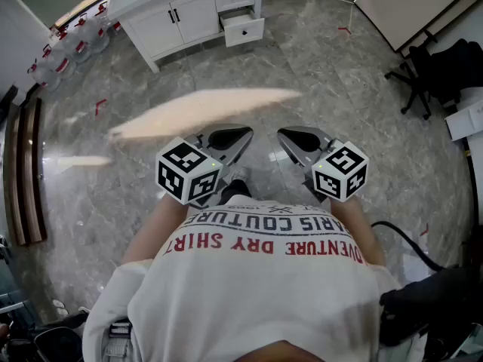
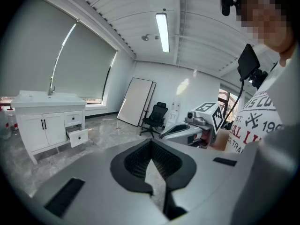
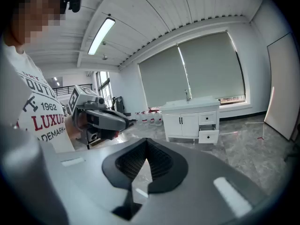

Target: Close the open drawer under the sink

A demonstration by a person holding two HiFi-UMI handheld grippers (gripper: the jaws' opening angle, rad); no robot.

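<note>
Far ahead, drawer (image 1: 243, 29) gapes; left gripper (image 1: 243, 136), right gripper (image 1: 285, 136) pinched together, empty; off-centre push could jam it

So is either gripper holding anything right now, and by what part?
Nothing is held. The left gripper and the right gripper both have their jaws together with nothing between them. The open drawer is well away across the floor.

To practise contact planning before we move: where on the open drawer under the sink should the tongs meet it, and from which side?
Probably the flat white front of the drawer, beside its small dark knob, coming from the room side and pushing straight toward the cabinet. The drawer juts out with that front facing the room, so a level push should do; no grip seems needed.
</note>
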